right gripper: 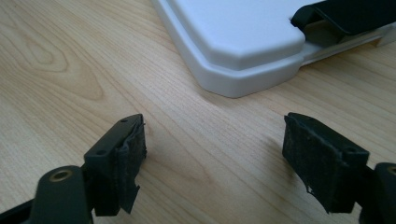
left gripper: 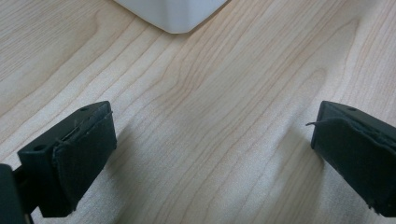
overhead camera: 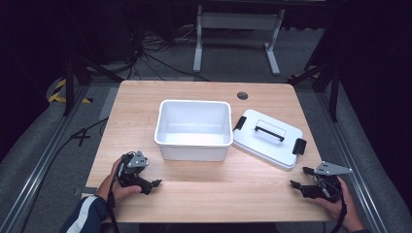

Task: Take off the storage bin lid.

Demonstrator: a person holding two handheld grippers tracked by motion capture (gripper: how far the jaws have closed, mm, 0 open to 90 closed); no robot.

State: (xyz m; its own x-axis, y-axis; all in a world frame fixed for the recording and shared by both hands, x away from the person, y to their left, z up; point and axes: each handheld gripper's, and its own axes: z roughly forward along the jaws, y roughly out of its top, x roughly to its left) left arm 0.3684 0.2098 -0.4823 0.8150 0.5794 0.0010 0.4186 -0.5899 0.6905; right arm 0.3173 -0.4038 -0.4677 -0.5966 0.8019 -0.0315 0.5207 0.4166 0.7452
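An open white bin [overhead camera: 193,128] stands in the middle of the wooden table [overhead camera: 145,97]. Its white lid [overhead camera: 268,138], with a black handle and black side clips, lies flat just right of it. My left gripper [overhead camera: 151,186] rests low at the near left, open and holding nothing, a short way in front of the bin's near left corner [left gripper: 173,11]. In the left gripper view its jaws [left gripper: 210,135] stand wide over bare wood. My right gripper [overhead camera: 299,177] is at the near right, open and holding nothing. It points at the lid's near corner [right gripper: 233,32], a little short of it [right gripper: 215,144].
A dark cable hole [overhead camera: 242,95] sits near the table's far edge. One of the lid's black clips [right gripper: 345,14] shows beyond the right gripper. Bare wood runs along the near edge between the two hands. A white desk frame [overhead camera: 238,29] stands on the floor behind.
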